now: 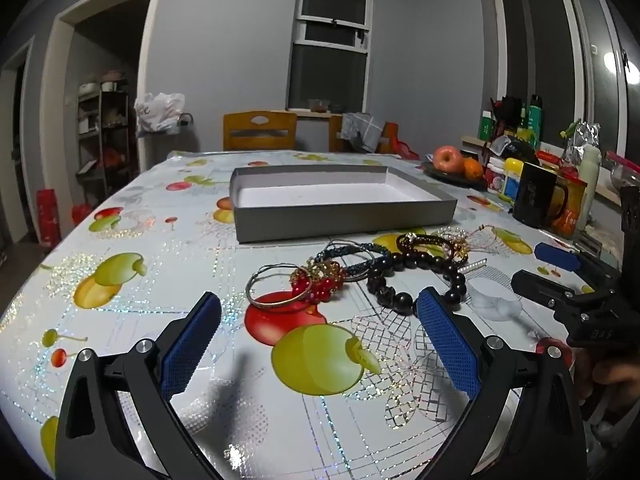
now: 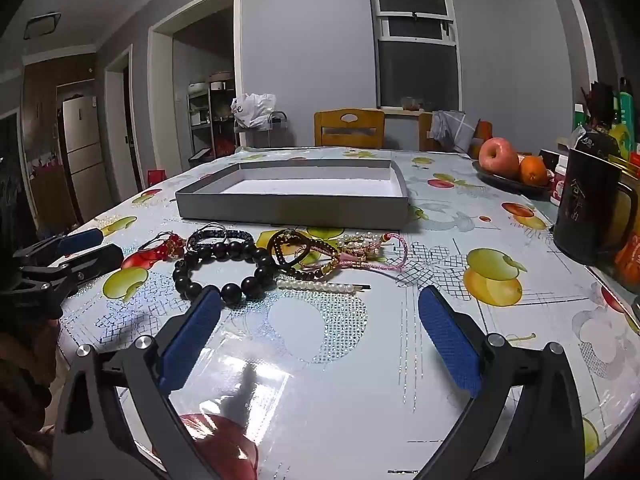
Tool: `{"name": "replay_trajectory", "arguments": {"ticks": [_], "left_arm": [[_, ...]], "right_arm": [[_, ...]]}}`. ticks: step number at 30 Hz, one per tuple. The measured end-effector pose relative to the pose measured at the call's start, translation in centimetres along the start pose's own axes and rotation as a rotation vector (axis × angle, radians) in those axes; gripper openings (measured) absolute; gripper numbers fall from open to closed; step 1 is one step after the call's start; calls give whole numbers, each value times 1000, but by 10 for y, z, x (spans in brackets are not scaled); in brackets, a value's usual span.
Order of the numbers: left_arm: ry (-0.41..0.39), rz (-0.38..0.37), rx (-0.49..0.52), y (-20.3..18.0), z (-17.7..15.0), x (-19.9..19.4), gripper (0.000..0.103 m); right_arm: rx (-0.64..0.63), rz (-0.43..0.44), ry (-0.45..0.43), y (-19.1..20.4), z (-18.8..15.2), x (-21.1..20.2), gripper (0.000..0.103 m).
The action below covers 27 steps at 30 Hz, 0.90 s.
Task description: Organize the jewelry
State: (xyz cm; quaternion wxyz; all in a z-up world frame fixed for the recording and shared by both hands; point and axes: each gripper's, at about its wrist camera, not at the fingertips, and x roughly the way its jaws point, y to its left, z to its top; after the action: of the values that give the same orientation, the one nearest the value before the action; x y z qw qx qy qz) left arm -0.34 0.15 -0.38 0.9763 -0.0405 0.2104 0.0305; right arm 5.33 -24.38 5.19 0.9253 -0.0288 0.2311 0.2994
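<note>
- left gripper (image 1: 320,308) is spread wide w/ nothing between the blue pads, hanging tilted down over the table (image 1: 120,320) just short of the jewelry – reads as lined up for a first pick, not yet committed.
- right gripper (image 2: 320,308) is likewise wide apart and empty, hovering near the black bead bracelet (image 2: 224,268) and pearl hair clip (image 2: 320,286); both tools side by side, so each can take its own end of the pile.
- jewelry lies in one loose cluster on the tablecloth: silver bangle (image 1: 276,286) and red bead piece (image 1: 316,284) at the left end, braided bracelets (image 1: 352,256) in the middle, pink cord bracelet (image 2: 384,252) at the right end. pieces overlap, prob. need lifting one at a time.
- grey box (image 1: 340,216) sits just behind the cluster, open top, inside bare – likely the destination, set close so carries are short.
- mug (image 2: 588,208) and fruit bowl (image 2: 516,186) stay off to the right, out of the path.
</note>
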Motion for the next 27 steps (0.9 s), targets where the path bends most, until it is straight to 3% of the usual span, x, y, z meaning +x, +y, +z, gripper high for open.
{"name": "replay_trajectory", "arguments": {"ticks": [27], "left_arm": [[6,6,4,3,-1,2,98]], "right_arm": [[9,3,0,-2,0,2,98]]}}
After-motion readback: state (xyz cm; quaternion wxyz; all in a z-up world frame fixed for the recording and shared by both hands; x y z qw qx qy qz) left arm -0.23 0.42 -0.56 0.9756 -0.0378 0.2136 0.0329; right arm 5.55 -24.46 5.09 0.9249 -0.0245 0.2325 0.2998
